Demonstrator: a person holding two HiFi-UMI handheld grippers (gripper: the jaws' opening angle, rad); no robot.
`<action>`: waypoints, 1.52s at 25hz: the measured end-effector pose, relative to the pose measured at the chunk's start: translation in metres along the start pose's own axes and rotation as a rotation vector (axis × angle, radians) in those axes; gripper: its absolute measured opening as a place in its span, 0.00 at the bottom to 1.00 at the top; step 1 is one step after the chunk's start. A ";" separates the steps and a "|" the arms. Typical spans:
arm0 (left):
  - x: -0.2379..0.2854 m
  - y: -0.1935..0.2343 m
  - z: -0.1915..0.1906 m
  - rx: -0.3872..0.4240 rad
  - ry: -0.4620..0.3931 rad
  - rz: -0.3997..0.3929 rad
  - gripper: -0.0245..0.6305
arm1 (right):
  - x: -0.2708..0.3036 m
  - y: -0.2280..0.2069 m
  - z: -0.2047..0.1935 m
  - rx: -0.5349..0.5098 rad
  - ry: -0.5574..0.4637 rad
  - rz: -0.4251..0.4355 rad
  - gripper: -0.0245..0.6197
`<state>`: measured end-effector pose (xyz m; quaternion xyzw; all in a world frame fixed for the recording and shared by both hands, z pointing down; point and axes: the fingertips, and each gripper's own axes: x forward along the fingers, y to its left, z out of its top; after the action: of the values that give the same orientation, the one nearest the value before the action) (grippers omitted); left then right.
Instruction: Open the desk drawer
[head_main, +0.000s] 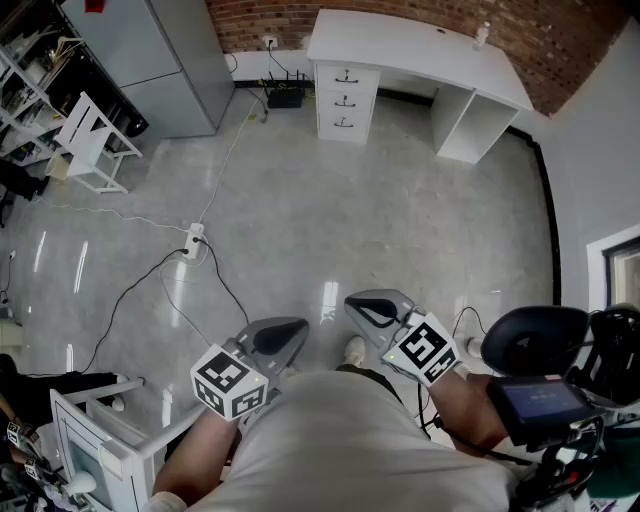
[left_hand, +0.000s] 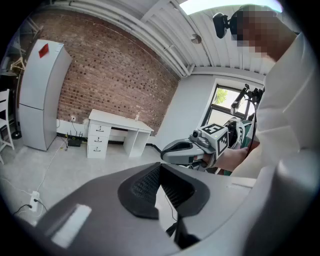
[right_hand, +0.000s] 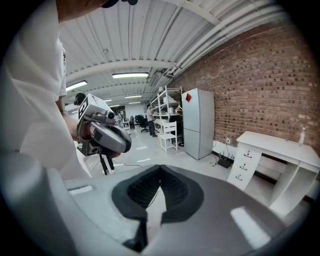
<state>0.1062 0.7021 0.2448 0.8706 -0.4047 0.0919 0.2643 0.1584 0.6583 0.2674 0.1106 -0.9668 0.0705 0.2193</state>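
Note:
The white desk (head_main: 400, 45) stands against the brick wall at the far end of the room, with three shut drawers (head_main: 345, 100) stacked at its left side. It also shows small in the left gripper view, desk (left_hand: 117, 122) and drawers (left_hand: 98, 140), and at the right of the right gripper view, desk (right_hand: 280, 145) and drawers (right_hand: 243, 165). Both grippers are held close to the person's body, far from the desk. My left gripper (head_main: 295, 330) (left_hand: 160, 167) is shut and holds nothing. My right gripper (head_main: 355, 303) (right_hand: 160, 169) is likewise shut, nothing in it.
A grey fridge (head_main: 165, 60) stands left of the desk and a white chair (head_main: 95, 140) further left. A power strip (head_main: 193, 240) with cables lies on the floor between me and the desk. A black device (head_main: 530, 340) is at my right, white furniture (head_main: 90, 440) at my left.

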 end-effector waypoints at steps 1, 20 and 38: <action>-0.006 0.006 0.001 -0.001 0.000 0.004 0.05 | 0.006 0.003 0.007 0.000 -0.002 0.004 0.04; -0.090 0.087 -0.042 -0.009 0.010 -0.078 0.05 | 0.115 0.073 0.020 0.050 0.052 -0.071 0.05; 0.168 0.216 0.116 -0.028 0.026 -0.141 0.11 | 0.138 -0.268 0.090 0.020 -0.077 -0.177 0.16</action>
<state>0.0470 0.4150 0.2935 0.8919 -0.3399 0.0787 0.2877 0.0661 0.3580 0.2707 0.2006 -0.9601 0.0564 0.1863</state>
